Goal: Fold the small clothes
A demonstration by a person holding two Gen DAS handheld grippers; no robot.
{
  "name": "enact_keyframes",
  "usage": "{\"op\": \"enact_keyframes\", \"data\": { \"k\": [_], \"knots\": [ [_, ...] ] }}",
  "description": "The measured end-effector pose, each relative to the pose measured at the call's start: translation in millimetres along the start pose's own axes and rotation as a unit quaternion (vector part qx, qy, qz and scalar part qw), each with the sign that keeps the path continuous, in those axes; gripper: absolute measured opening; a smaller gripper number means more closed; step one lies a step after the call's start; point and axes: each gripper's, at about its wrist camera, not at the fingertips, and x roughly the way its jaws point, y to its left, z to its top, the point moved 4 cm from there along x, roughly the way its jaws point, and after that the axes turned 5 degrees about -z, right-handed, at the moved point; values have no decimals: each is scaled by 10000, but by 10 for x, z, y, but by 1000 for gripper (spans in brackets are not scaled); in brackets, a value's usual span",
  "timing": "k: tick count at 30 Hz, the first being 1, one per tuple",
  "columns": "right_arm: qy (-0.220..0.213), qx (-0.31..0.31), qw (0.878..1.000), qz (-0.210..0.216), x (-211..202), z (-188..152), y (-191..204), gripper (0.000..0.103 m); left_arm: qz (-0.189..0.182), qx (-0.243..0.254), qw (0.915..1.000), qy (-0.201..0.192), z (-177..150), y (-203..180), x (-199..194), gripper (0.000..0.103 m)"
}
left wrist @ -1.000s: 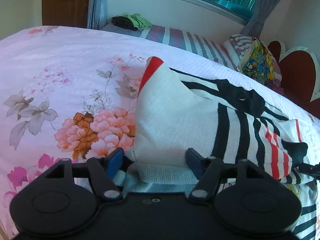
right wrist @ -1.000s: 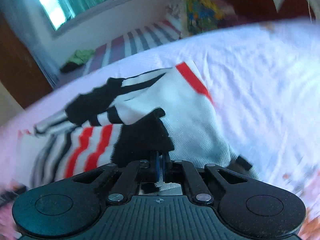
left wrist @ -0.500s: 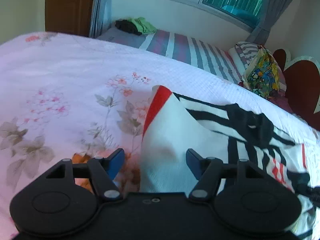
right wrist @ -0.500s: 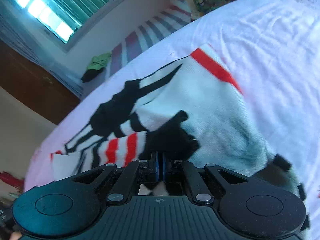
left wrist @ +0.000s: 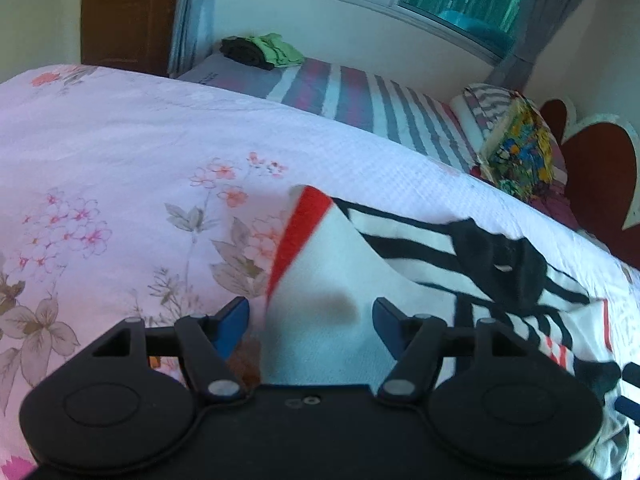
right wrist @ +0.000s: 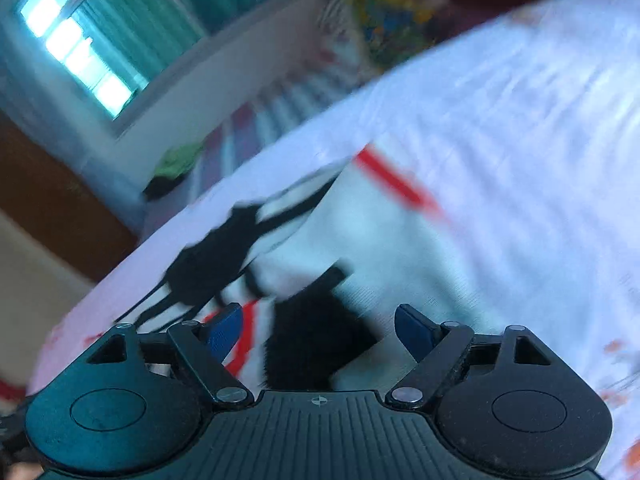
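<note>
One small garment [left wrist: 344, 280], white knit with black stripes, red stripes and a red band along one edge, lies partly folded on the bed [left wrist: 120, 152], whose cover is pale pink with printed flowers. A white panel is folded over the striped part, its red-edged corner pointing away from me.

I judge it light, soft and limp: it will sag and crease wherever it is lifted, and a single layer could slip off the layer beneath. Best taken at an edge or corner, such as the red band, pinching through all layers there.

The fingers of my left gripper [left wrist: 310, 316] stand apart with the white fold between them, and I see no pad pressing on it. The fingers of my right gripper [right wrist: 318, 326] have just been opening and now stand wide; a black patch of the garment lies between them, let go. That view is blurred.

Farther off, a second bed [left wrist: 360, 100] with a striped sheet carries a little heap of green and dark clothes [left wrist: 262, 51], and a bright patterned pillow [left wrist: 520, 152]. No box or basket shows.
</note>
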Motion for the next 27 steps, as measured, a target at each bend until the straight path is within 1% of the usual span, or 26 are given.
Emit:
{"op": "enact_keyframes", "data": {
  "k": [1,2,3,4,5,6,7,8,9,10,11,12,13,14,15,16,17,18,19,21,22,23,25,27],
  "knots": [
    [9,-52,10000,30,30,7,4,83,-22,-8,10000,22,16,15,38,65],
    [211,-59,9996,182,113,1,29,80,-17,10,10000,45,28,19,77,64],
    [351,-81,9990,259,183,-16,57,53,-18,32,10000,59,37,16,121,58],
    [457,-221,9986,159,243,-37,96,39,-46,15,10000,68,50,18,158,47],
    [452,-337,9984,47,267,-53,120,19,-54,-45,10000,62,65,28,187,42],
    [453,-355,9983,97,273,-64,122,12,-52,-118,9999,17,78,39,197,35],
    [440,-374,9982,150,263,-67,132,12,-59,-179,9998,-36,92,48,201,29],
    [392,-444,9981,161,241,-74,141,11,-56,-215,9997,-119,104,56,194,25],
    [279,-575,9978,186,191,-65,173,10,-55,-247,9994,-242,116,65,170,16],
    [117,-701,9973,201,129,-55,199,10,-49,-255,9991,-325,124,72,148,12],
    [-85,-842,9962,214,50,-33,227,9,-39,-239,9991,-359,127,73,145,12],
    [-307,-1048,9939,127,-2,-7,254,9,-7,-217,9990,-398,124,82,156,11],
    [-390,-1182,9922,10,12,1,250,9,83,-268,9988,-407,112,114,191,11],
    [-356,-1267,9912,-148,82,3,213,9,111,-411,9983,-393,108,155,225,11],
    [-256,-1311,9903,-374,164,-18,161,6,112,-634,9972,-386,99,209,255,12],
    [-160,-1347,9890,-582,248,-40,113,5,98,-753,9963,-411,94,230,249,13],
    [97,-1301,9897,-595,334,-64,46,5,98,-757,9963,-406,89,227,237,14],
    [125,-1298,9901,-524,317,-62,38,6,126,-637,9971,-393,86,200,214,15],
    [52,-1390,9887,-563,255,-46,60,6,206,-453,9980,-401,91,166,160,19],
    [-252,-1476,9868,-623,69,2,116,6,243,-333,9975,-571,109,119,-42,21],
    [-347,-1489,9867,-545,-1,20,151,6,152,-290,9974,-644,94,87,-153,22],
    [-368,-1491,9876,-326,-66,22,212,6,24,-205,9976,-655,74,37,-254,22],
    [-274,-1594,9868,-10,-84,-34,374,6,-196,65,9980,-596,-40,-106,-443,23],
    [-95,-1891,9819,63,-18,-154,535,6,-353,215,9979,-489,-204,-238,-559,26]
  ]
}}
